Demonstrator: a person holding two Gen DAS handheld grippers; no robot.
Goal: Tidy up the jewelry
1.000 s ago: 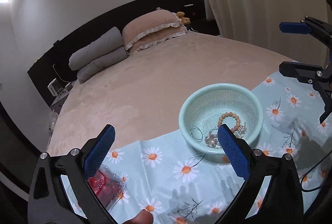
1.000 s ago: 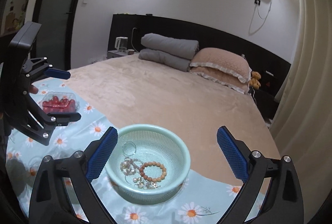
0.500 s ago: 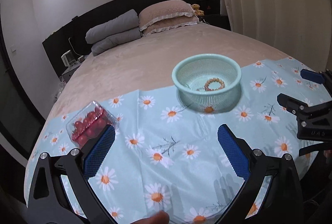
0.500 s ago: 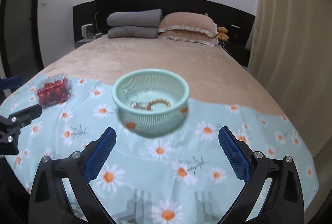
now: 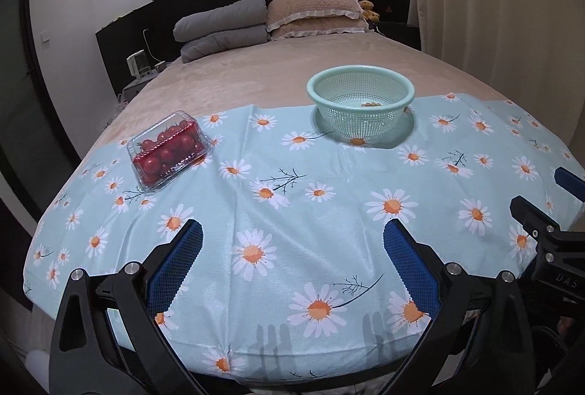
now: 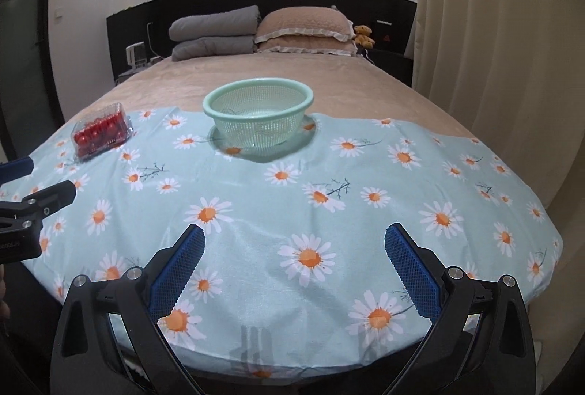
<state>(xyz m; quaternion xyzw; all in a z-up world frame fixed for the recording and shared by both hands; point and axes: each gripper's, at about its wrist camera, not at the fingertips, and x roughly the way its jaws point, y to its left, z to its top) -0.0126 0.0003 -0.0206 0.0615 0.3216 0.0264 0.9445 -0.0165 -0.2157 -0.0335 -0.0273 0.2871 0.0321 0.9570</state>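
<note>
A mint-green mesh basket (image 5: 361,102) stands at the far side of the daisy-print cloth (image 5: 314,212); it also shows in the right wrist view (image 6: 258,113). A few brown beads (image 5: 371,105) show inside it; the rest of the jewelry is hidden by its wall. My left gripper (image 5: 290,249) is open and empty over the cloth's near edge, well short of the basket. My right gripper (image 6: 292,252) is open and empty, also at the near edge. Each gripper shows at the edge of the other's view.
A clear plastic box of cherry tomatoes (image 5: 168,150) lies on the cloth at the left, also in the right wrist view (image 6: 100,132). The cloth covers the foot of a beige bed (image 6: 278,73) with pillows. Curtains (image 6: 493,48) hang at the right.
Both grippers have pulled back from just above the basket to the cloth's near edge. The basket now stands far ahead. Both stay open and empty.
</note>
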